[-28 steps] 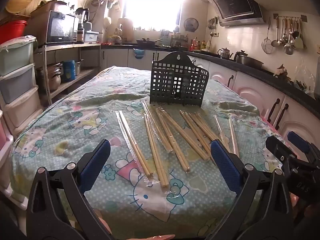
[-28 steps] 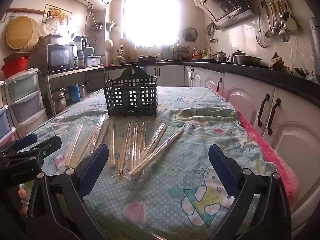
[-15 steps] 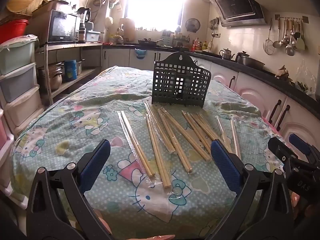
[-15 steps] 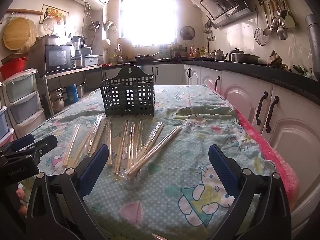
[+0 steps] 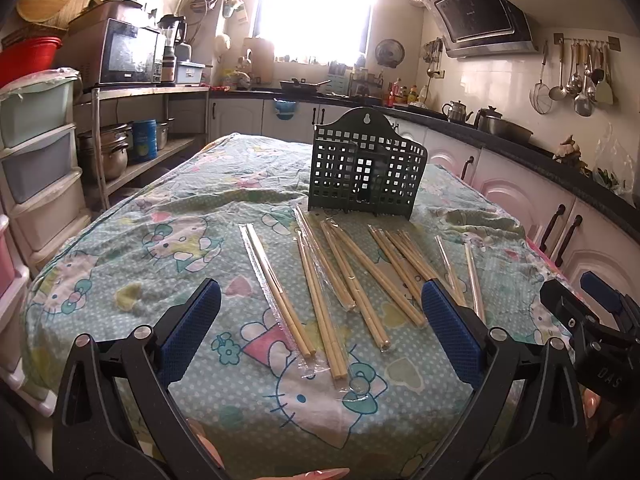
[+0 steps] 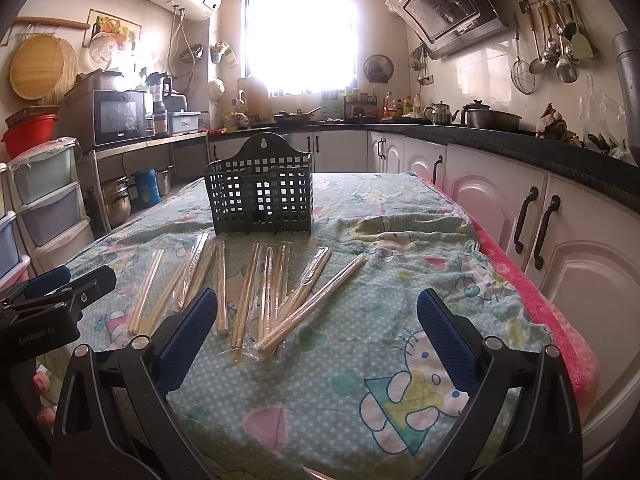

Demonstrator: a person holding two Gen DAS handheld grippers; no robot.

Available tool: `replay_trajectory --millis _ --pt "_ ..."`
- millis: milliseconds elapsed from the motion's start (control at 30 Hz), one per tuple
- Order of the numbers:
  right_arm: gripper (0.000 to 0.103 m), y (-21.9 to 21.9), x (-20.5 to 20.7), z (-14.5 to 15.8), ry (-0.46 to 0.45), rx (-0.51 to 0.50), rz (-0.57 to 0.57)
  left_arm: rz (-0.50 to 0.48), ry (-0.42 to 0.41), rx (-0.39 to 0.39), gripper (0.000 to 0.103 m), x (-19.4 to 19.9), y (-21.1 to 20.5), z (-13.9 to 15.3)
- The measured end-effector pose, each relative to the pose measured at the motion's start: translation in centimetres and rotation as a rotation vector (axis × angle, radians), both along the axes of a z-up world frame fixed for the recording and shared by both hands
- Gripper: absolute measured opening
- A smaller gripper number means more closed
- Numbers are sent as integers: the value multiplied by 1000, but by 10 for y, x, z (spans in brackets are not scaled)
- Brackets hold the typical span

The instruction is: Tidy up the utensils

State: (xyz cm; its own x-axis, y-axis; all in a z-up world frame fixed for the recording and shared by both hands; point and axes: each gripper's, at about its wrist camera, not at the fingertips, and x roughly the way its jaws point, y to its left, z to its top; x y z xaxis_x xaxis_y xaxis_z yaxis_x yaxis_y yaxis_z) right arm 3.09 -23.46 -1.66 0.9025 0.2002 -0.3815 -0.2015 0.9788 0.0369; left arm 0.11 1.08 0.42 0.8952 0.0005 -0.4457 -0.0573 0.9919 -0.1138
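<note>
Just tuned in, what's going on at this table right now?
A person holds a tool in each hand over the cloth-covered table. The left tool and right tool are both open and empty. Wrapped chopsticks lie spread on the cloth in front of the green holder, which looks empty. Nothing is picked up yet.

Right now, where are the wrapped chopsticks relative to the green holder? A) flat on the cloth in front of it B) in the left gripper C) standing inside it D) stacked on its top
A: the chopsticks lie flat on the cloth, on the near side of the green holder, which looks empty.
</note>
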Motion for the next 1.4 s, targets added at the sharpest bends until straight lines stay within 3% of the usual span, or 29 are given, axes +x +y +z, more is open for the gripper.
replay_trajectory --millis 1400 --pt "97 -1 0 0 5 0 -1 11 -1 -3 92 1 3 -2"
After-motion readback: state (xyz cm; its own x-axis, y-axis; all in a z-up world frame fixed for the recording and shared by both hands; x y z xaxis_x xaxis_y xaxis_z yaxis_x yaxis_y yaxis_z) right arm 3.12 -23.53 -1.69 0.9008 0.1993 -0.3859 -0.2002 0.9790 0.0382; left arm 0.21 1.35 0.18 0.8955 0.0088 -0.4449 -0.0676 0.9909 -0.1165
